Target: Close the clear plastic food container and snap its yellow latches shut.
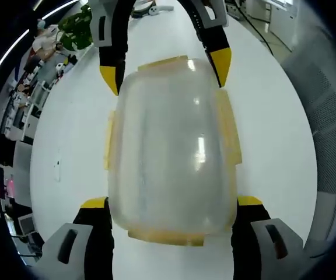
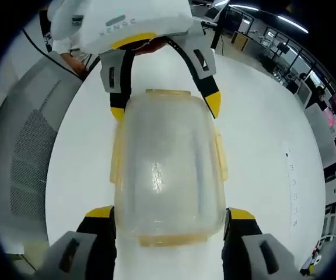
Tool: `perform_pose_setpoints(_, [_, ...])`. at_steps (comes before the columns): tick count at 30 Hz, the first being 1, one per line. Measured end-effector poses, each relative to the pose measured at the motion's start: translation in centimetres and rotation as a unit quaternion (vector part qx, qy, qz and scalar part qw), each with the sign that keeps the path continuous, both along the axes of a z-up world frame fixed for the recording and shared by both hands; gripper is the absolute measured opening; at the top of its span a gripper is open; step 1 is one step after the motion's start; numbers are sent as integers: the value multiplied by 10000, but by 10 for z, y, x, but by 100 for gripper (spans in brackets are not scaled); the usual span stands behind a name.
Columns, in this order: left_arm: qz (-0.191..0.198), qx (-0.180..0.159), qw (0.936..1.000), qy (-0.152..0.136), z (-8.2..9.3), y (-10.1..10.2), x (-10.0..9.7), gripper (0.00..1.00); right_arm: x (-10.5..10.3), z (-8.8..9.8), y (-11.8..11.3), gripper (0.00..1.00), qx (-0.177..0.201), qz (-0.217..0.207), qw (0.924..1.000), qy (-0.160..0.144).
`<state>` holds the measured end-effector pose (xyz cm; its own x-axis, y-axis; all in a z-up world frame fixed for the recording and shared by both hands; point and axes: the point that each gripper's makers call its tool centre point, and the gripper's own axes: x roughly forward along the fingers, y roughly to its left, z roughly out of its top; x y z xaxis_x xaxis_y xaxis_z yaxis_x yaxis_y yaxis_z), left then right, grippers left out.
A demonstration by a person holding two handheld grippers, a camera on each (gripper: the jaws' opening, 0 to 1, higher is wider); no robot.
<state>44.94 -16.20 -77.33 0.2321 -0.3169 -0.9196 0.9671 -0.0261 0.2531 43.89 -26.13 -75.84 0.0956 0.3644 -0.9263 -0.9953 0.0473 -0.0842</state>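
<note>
So in the left gripper view, the left gripper (image 1: 171, 204) has its jaws spread wide, one yellow tip on each side of the near end of the clear plastic container (image 1: 172, 146). I can't tell if the tips actually touch its sides. The container sits lid-on in the middle of a white table (image 1: 273, 134), yellow latches (image 1: 167, 237) around the edges. The right gripper (image 1: 168, 73) comes in from the far end, its jaws also wide and straddling that end.

The right gripper view is pretty much a mirror of that: the container (image 2: 168, 169) sits between the right gripper's (image 2: 171, 213) open tips, with the left gripper (image 2: 165, 108) opposite.
</note>
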Motion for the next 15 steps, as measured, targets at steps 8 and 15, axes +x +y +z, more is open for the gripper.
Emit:
perform_pose_setpoints(8, [-8,-57,10000,7,0,1,-6,82,-6,-1,1,74,-30,-13,10000,11])
perform_pose_setpoints(15, [-39,-77,10000,9,0,9,-12,82,-13,-1,9,74,-15,-57,10000,19])
